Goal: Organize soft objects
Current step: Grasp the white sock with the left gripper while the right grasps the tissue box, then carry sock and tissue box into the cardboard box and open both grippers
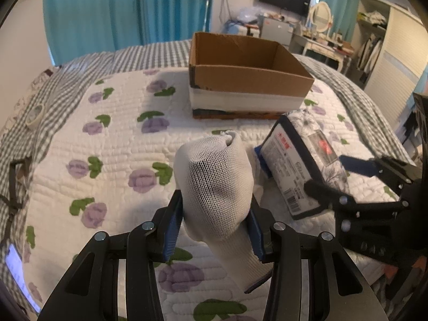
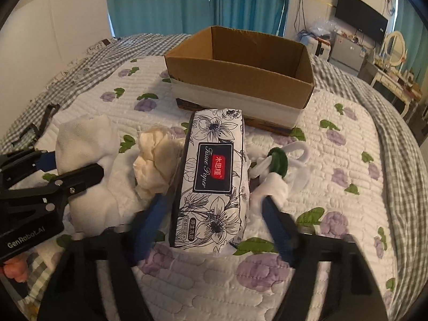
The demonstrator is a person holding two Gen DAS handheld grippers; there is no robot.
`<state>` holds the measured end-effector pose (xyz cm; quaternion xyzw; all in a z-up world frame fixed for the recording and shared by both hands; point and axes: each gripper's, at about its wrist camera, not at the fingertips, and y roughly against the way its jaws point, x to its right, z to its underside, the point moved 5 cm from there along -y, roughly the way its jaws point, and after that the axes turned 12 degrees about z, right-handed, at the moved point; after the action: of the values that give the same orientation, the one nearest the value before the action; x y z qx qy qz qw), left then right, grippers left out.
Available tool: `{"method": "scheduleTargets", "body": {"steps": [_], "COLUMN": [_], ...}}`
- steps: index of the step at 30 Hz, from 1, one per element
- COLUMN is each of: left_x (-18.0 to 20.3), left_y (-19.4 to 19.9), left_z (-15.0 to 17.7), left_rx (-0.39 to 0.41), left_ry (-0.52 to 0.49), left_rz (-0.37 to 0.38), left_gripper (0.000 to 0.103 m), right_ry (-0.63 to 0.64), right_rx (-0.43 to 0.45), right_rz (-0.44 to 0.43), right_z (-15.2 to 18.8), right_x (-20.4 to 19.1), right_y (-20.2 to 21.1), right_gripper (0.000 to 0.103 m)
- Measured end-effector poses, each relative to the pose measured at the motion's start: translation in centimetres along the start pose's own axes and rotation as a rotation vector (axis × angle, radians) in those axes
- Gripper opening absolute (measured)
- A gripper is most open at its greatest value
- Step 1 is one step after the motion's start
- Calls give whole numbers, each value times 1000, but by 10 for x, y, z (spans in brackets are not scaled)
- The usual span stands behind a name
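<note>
Left gripper (image 1: 215, 227) is clamped on a rolled white mesh sock (image 1: 214, 184), blue pads pressing both sides, the bundle lifted just off the quilt (image 1: 112, 144). Right gripper (image 2: 214, 214) straddles the tissue pack (image 2: 214, 176); its fingers (image 2: 278, 227) are at mid width, the left one against the pack, the right one showing a gap, so not gripped yet. Open cardboard box (image 1: 240, 80) sits far centre on the bed, looks empty from here, well apart from both claws. Cream cloth wad (image 2: 152, 165) and a white bag with a green ring (image 2: 278, 163) lie either side of the pack. Doing it well: carry the sock far and over the near box wall before release, keep the squeeze steady since the mesh is springy. Right side should centre on the pack's long sides, avoid snagging the bag, then close firmly; the wrapper is slick.
</note>
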<state>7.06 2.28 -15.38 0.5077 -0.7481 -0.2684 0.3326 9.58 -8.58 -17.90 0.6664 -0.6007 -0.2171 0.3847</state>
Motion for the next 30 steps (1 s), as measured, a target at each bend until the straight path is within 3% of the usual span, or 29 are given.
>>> {"method": "scheduleTargets", "body": {"steps": [4, 14, 23, 30], "left_x": [4, 20, 33, 30], "left_y": [9, 28, 25, -9], "left_z": [-2, -30, -115, -190], "left_rx": [18, 75, 146, 186], "left_ry": [-16, -72, -152, -157], "left_rz": [-6, 10, 45, 68], "left_gripper": [43, 43, 43, 43], "right_ry": [-27, -72, -86, -90], "right_rx": [11, 174, 323, 322], "right_rz": [-26, -55, -2, 15], "right_z": [0, -33, -119, -187], "right_x": [4, 28, 76, 106], "right_y": [8, 66, 97, 54], "right_gripper": [40, 37, 37, 37]}}
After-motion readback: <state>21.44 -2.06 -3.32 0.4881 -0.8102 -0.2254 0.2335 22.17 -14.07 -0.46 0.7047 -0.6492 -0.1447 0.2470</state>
